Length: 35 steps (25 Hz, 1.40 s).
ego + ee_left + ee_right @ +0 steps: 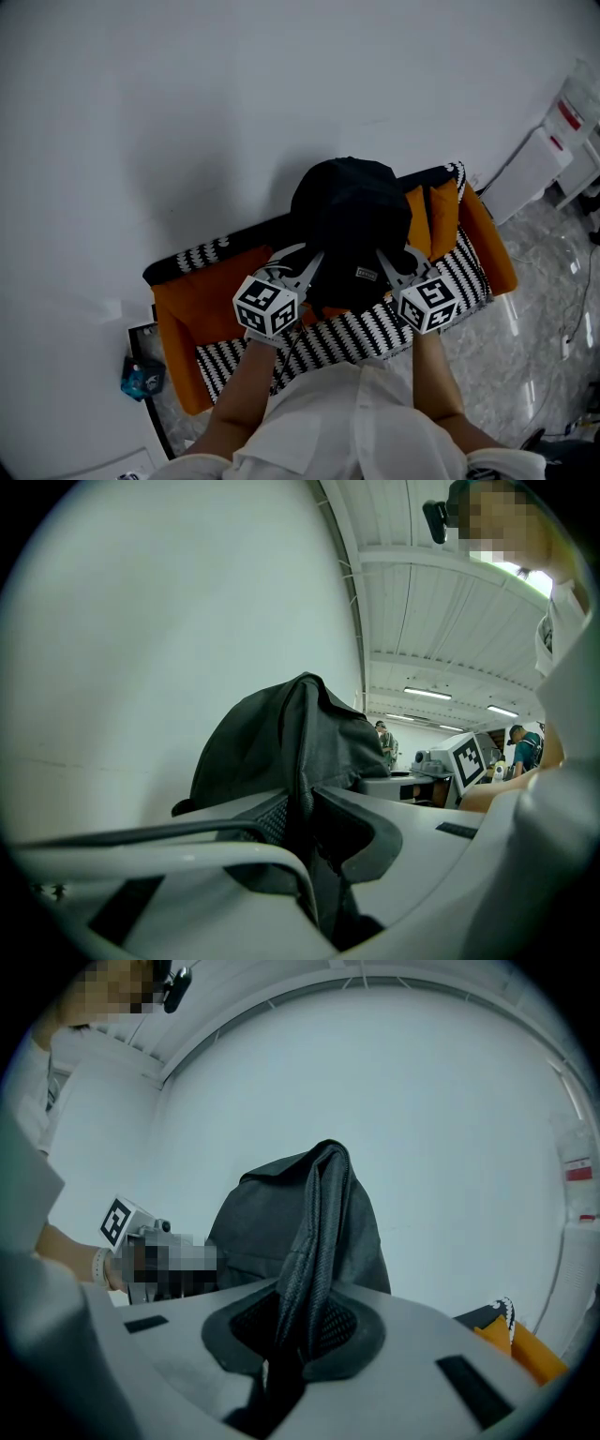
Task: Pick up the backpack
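A black backpack [352, 225] stands upright above an orange chair. My left gripper [312, 264] is shut on the backpack's left shoulder strap [302, 808], whose mesh edge runs between the grey jaws. My right gripper [389, 266] is shut on the right shoulder strap [314, 1251], a folded mesh band pinched between its pads. Both straps rise taut to the bag's top [323, 1152]. The bag's body [272, 742] fills the middle of the left gripper view. Each marker cube [267, 305] sits just in front of the person's hands.
An orange armchair [202, 300] with a black-and-white zigzag cover [366, 333] stands against the white wall [187, 112]. A white cabinet [534, 173] stands at the right. A small table with a blue packet [141, 380] is at the left. Cables lie on the glossy floor [553, 328].
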Each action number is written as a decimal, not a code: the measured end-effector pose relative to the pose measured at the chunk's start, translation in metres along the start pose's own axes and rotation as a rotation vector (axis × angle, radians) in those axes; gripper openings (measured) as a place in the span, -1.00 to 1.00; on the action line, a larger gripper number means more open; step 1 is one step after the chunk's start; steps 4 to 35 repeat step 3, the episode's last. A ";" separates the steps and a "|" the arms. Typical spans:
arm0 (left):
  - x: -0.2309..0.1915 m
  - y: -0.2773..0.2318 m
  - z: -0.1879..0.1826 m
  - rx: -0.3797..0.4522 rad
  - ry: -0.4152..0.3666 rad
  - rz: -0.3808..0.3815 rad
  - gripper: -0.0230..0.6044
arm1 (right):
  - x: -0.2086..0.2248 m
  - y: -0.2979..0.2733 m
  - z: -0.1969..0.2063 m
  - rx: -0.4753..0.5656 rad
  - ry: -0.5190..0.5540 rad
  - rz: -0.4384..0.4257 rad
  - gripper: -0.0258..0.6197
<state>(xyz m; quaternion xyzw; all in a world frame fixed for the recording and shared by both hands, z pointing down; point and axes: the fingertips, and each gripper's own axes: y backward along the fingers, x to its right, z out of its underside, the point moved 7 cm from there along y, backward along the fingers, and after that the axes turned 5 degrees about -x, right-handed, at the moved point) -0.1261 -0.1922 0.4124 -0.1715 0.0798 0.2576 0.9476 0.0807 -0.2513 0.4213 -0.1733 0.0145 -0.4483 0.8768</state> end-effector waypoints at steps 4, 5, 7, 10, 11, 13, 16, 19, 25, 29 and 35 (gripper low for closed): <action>-0.002 -0.001 0.001 -0.002 0.002 -0.002 -0.69 | 0.001 -0.002 0.001 -0.001 -0.002 -0.001 -0.76; -0.002 -0.001 0.001 -0.002 0.002 -0.002 -0.69 | 0.001 -0.002 0.001 -0.001 -0.002 -0.001 -0.76; -0.002 -0.001 0.001 -0.002 0.002 -0.002 -0.69 | 0.001 -0.002 0.001 -0.001 -0.002 -0.001 -0.76; -0.002 -0.001 0.001 -0.002 0.002 -0.002 -0.69 | 0.001 -0.002 0.001 -0.001 -0.002 -0.001 -0.76; -0.002 -0.001 0.001 -0.002 0.002 -0.002 -0.69 | 0.001 -0.002 0.001 -0.001 -0.002 -0.001 -0.76; -0.002 -0.001 0.001 -0.002 0.002 -0.002 -0.69 | 0.001 -0.002 0.001 -0.001 -0.002 -0.001 -0.76; -0.002 -0.001 0.001 -0.002 0.002 -0.002 -0.69 | 0.001 -0.002 0.001 -0.001 -0.002 -0.001 -0.76; -0.002 -0.001 0.001 -0.002 0.002 -0.002 -0.69 | 0.001 -0.002 0.001 -0.001 -0.002 -0.001 -0.76; -0.002 -0.001 0.001 -0.002 0.002 -0.002 -0.69 | 0.001 -0.002 0.001 -0.001 -0.002 -0.001 -0.76; -0.002 -0.001 0.001 -0.002 0.002 -0.002 -0.69 | 0.001 -0.002 0.001 -0.001 -0.002 -0.001 -0.76; -0.002 -0.001 0.001 -0.002 0.002 -0.002 -0.69 | 0.001 -0.002 0.001 -0.001 -0.002 -0.001 -0.76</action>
